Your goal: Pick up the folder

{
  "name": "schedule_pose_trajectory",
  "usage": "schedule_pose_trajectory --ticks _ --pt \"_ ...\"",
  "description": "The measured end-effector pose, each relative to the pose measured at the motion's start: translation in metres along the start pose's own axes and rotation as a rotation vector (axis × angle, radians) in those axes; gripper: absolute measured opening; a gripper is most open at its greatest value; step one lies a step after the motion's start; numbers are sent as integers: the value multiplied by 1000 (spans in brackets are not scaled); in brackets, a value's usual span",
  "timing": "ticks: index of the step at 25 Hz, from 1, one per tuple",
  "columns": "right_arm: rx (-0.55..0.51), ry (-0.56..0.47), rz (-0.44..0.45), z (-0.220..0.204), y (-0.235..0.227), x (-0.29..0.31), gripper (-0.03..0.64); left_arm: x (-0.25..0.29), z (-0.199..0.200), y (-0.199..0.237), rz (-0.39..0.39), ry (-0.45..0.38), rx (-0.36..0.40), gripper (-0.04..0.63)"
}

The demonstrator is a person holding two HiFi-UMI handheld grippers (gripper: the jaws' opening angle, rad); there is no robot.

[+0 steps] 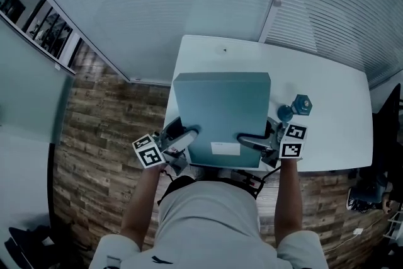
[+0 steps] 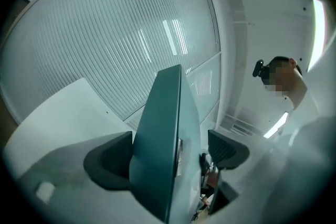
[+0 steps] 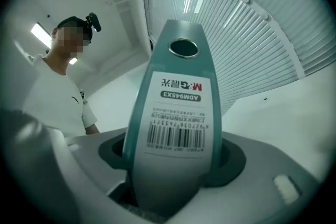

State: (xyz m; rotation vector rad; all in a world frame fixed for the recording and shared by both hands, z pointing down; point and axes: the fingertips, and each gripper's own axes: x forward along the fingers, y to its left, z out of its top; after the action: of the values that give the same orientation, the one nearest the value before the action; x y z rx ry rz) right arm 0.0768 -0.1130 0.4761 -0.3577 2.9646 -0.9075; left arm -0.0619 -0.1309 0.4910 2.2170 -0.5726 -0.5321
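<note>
Left gripper (image 1: 187, 134): clamped on folder (image 1: 220, 104), near-left edge
Right gripper (image 1: 249, 137): clamped on its labelled spine
Folder: teal, over white table (image 1: 327, 104)

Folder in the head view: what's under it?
White table shows around the folder, so it is over the tabletop. The patch beneath is covered; anything there can't be seen. The blue object lies beside it, not under.
</note>
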Motion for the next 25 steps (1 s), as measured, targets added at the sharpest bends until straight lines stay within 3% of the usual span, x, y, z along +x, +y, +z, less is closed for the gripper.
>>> schedule_pose_trajectory --ticks 12,20,23,25 --pt "-87 -58 25 21 18 -1 305 4 22 -23 -21 -1 128 451" --pt "-118 -157 44 39 36 -12 299 1 51 -53 -103 -58 186 396" --pt "-151 -200 -3 49 36 -20 298 -1 63 -57 -62 -66 281 382" --pt "-192 -235 -84 56 38 -26 296 -4 66 -55 3 -50 378 372"
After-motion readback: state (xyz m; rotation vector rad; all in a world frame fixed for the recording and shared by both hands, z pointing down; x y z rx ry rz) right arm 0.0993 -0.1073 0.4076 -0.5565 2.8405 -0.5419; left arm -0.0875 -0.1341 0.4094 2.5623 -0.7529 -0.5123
